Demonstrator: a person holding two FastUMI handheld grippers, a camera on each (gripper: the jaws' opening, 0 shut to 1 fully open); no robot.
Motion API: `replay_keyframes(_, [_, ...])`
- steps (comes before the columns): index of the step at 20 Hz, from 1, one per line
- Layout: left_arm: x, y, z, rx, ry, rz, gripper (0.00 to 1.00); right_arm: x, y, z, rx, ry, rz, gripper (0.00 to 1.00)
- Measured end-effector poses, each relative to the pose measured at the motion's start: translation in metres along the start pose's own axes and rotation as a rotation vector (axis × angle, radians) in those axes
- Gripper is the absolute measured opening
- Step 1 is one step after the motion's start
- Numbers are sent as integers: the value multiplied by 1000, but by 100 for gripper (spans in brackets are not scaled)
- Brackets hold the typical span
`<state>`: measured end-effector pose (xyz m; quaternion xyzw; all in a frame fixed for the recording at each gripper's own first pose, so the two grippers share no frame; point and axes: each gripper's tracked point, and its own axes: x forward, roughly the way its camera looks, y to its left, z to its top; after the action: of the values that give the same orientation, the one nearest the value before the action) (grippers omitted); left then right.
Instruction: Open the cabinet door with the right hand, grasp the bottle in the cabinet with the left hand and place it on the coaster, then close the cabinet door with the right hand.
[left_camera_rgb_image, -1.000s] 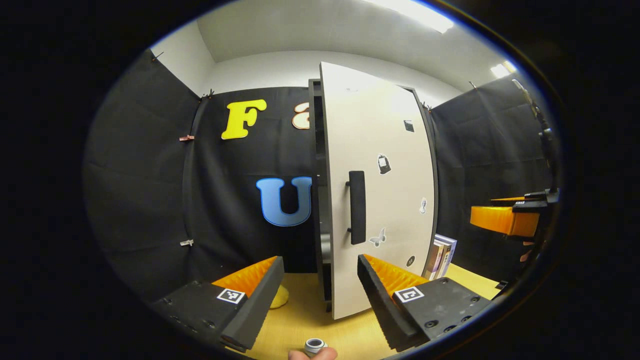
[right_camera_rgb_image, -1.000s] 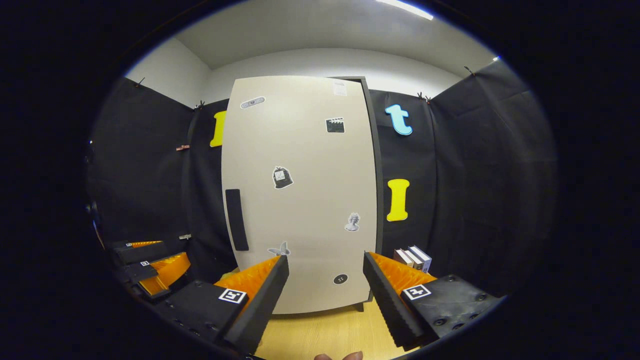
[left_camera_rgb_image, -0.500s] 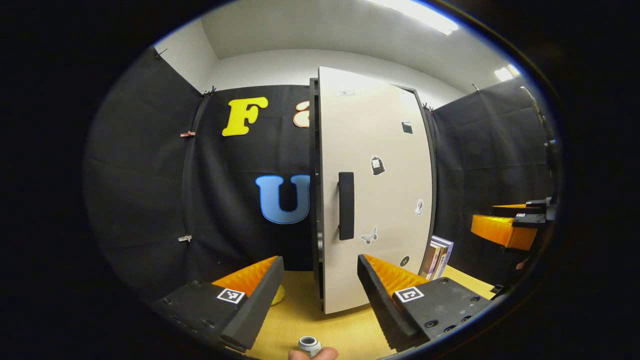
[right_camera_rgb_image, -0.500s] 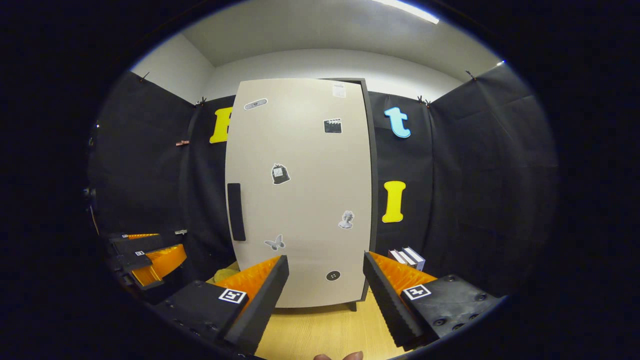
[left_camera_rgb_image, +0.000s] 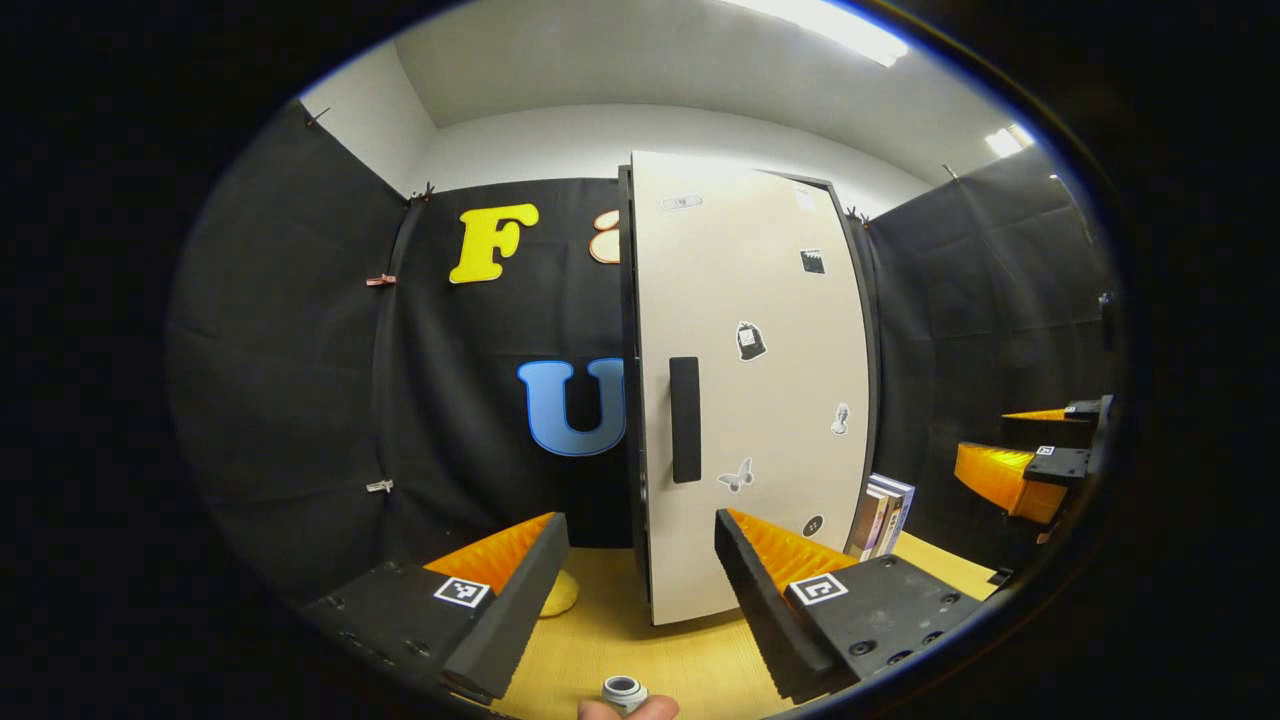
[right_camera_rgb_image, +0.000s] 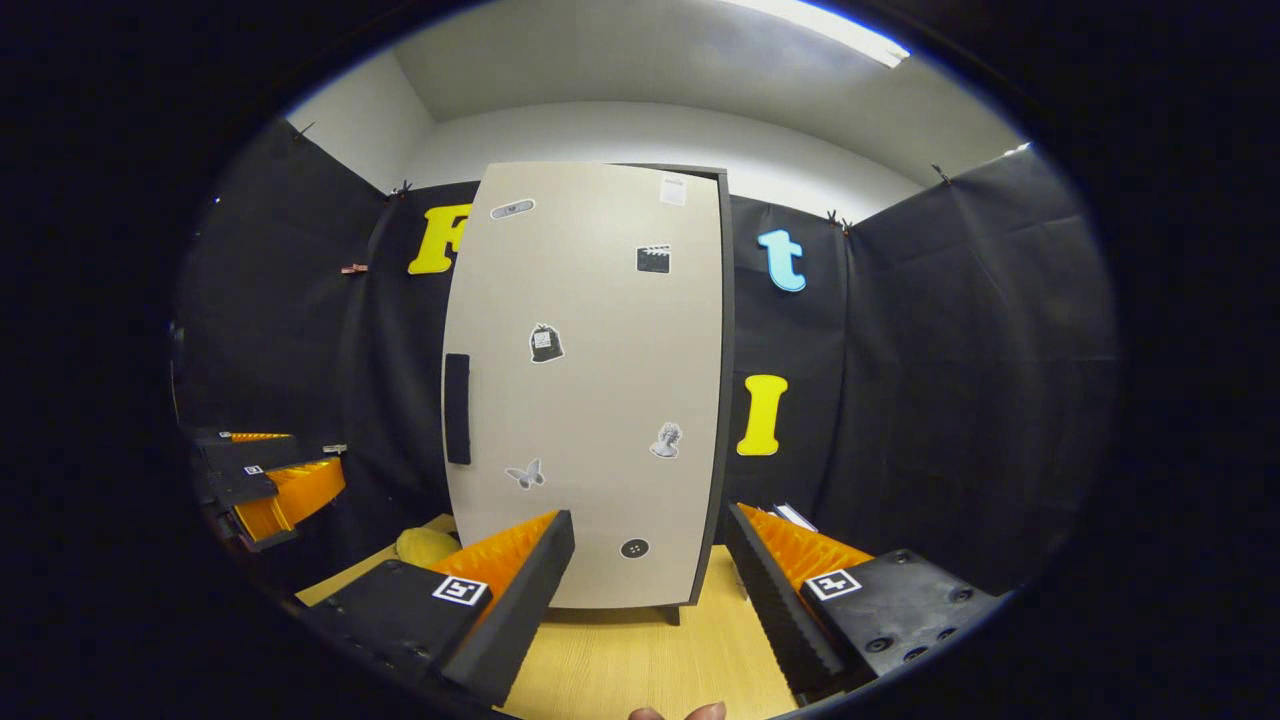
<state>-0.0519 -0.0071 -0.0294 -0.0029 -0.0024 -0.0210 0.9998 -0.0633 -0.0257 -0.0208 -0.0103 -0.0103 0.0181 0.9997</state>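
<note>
The tall cabinet's pale door, dotted with small stickers, lies against the dark cabinet body with no gap that I can make out. Its black handle is on the door's left side. My left gripper is open and empty, low over the table in front of the door's handle edge. My right gripper is also open and empty, facing the door from a short way back. Each gripper shows at the edge of the other's view: the right gripper, the left gripper. The cabinet's inside is hidden.
The cabinet stands on a light wooden table. A yellow rounded thing lies on the table left of the cabinet. A few books stand at the cabinet's right side. Black cloth walls surround the booth.
The door has swung from partly ajar to flat against the cabinet. The right gripper has drawn back from the door and shifted right; the left gripper has barely moved.
</note>
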Motion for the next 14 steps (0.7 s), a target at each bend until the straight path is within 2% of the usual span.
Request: replay_keyframes(14, [6, -6, -4, -11, 5, 11, 93, 2, -12, 2, 23, 1, -14, 98])
